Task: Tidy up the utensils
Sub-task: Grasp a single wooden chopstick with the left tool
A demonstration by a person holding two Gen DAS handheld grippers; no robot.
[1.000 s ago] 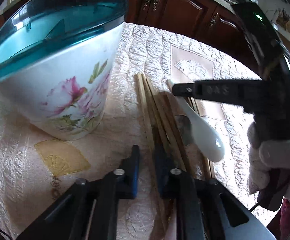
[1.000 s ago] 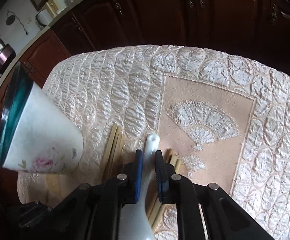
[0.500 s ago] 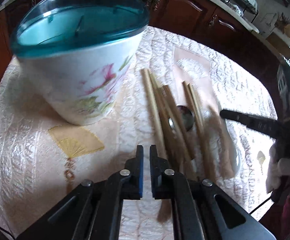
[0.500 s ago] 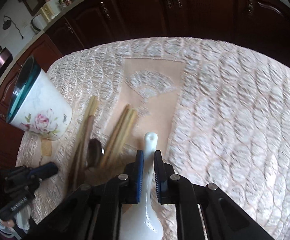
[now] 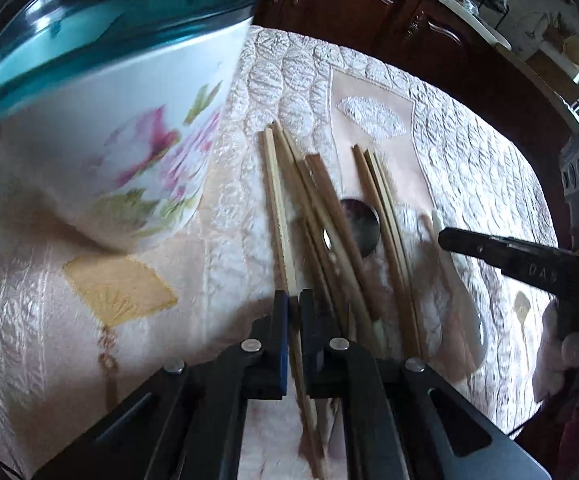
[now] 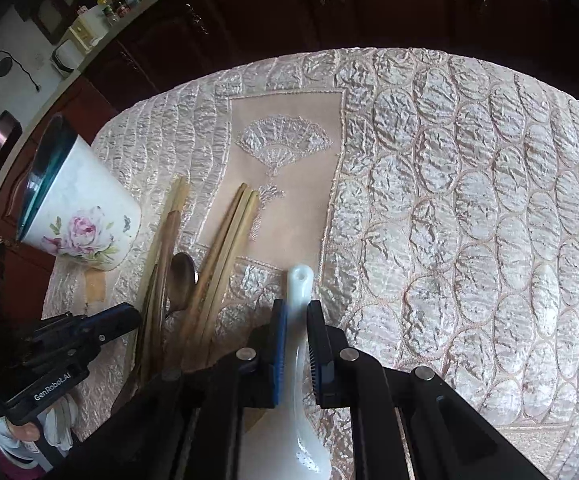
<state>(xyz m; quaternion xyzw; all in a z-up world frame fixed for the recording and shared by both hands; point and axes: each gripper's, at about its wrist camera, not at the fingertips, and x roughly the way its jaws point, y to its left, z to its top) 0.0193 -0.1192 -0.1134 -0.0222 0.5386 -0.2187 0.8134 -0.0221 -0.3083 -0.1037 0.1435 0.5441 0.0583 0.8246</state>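
The tabletop has a quilted cloth. Its far edge meets dark cupboards. The right side of the cloth is bare, with lots of room. The flowered cup stands at the left. Beside it lie the wooden chopsticks and a metal spoon, long ways pointing toward the far edge. The left hand-held gripper has just been closing and now pinches one pale chopstick. The right hand-held gripper is clamped on the white spoon, with its handle pointing away and its bowl near.
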